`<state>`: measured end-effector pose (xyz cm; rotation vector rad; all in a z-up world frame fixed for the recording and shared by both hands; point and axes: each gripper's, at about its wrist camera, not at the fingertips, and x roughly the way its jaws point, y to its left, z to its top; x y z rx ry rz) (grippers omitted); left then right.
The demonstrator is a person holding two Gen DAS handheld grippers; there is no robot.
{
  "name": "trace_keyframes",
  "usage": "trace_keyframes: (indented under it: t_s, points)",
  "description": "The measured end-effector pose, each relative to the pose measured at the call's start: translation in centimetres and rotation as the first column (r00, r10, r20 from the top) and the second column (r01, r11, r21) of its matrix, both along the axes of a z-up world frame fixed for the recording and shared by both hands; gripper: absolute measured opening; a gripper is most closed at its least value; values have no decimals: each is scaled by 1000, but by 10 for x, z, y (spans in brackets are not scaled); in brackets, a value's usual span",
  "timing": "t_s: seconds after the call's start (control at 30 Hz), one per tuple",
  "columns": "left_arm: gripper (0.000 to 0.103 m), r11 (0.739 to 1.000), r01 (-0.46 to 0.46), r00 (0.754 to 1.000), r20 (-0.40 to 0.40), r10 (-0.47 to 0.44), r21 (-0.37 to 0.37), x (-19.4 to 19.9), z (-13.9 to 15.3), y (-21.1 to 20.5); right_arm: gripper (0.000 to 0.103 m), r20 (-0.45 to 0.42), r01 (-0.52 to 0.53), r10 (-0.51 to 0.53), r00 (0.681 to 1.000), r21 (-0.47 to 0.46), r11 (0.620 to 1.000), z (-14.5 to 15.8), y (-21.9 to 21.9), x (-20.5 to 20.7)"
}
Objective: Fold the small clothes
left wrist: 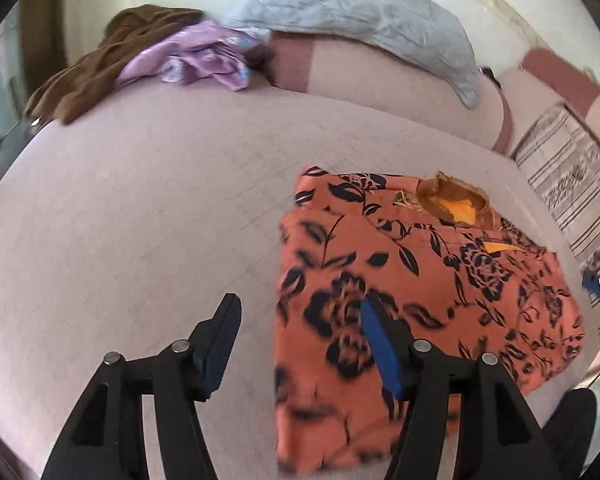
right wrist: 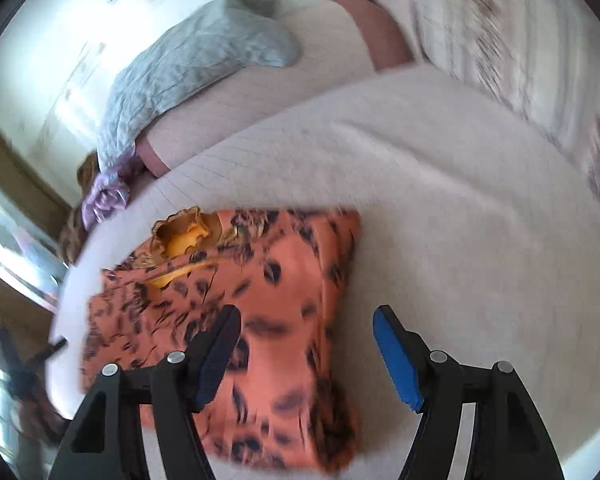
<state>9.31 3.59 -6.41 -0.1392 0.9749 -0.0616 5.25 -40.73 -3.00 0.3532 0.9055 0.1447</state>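
Orange floral garment (left wrist: pixel 400 280): folded on bed (left wrist: pixel 140 220). Left gripper (left wrist: pixel 300 344), right gripper (right wrist: pixel 306 356): both open, empty. Risk: finger snagging cloth, undoing fold.

Your left gripper (left wrist: pixel 300 316) has matte black plastic arms, each a pair of flat links with triangular cut-outs near the base. Round silver pins sit at the link joints, two to a side. Its fingers (left wrist: pixel 380 344) are black wedges faced with blue ribbed pads. Your right gripper (right wrist: pixel 306 332) is built the same: black links, silver pins, and blue ridged pads (right wrist: pixel 396 364), the ribs running across the pad face. At the left view's lower right edge you wear something dark.
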Motion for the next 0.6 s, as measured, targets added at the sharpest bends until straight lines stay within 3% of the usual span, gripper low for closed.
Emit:
trace_keyframes:
  t_s: [0.1, 0.4, 0.43, 0.47, 0.53, 0.57, 0.6]
  points:
    - [63, 1000, 1, 999, -42, -2, -12, 23, -12, -2, 72, -11, -37, 36, 999, -85, 996, -6, 11, 30]
    - [63, 999, -13, 998, -65, 10, -41, 61, -27, 3, 71, -55, -32, 28, 998, -83, 996, -33, 15, 56]
    - [57, 999, -9, 997, -80, 6, -42, 67, -32, 3, 69, -57, -31, 27, 998, -81, 996, -34, 12, 55]
    - [35, 998, -7, 996, -92, 2, -58, 69, -35, 5, 62, -62, -32, 27, 998, -81, 996, -35, 12, 57]
    - [15, 996, -15, 994, -106, 5, -86, 73, -38, 7, 42, -82, -37, 29, 996, -94, 995, -40, 17, 63]
    - [10, 996, -21, 995, -100, 12, -84, 73, -37, 7, 35, -91, -43, 34, 995, -96, 994, -41, 18, 65]
    - [7, 997, -19, 996, -93, 12, -77, 72, -35, 6, 35, -98, -51, 41, 994, -98, 994, -42, 20, 66]
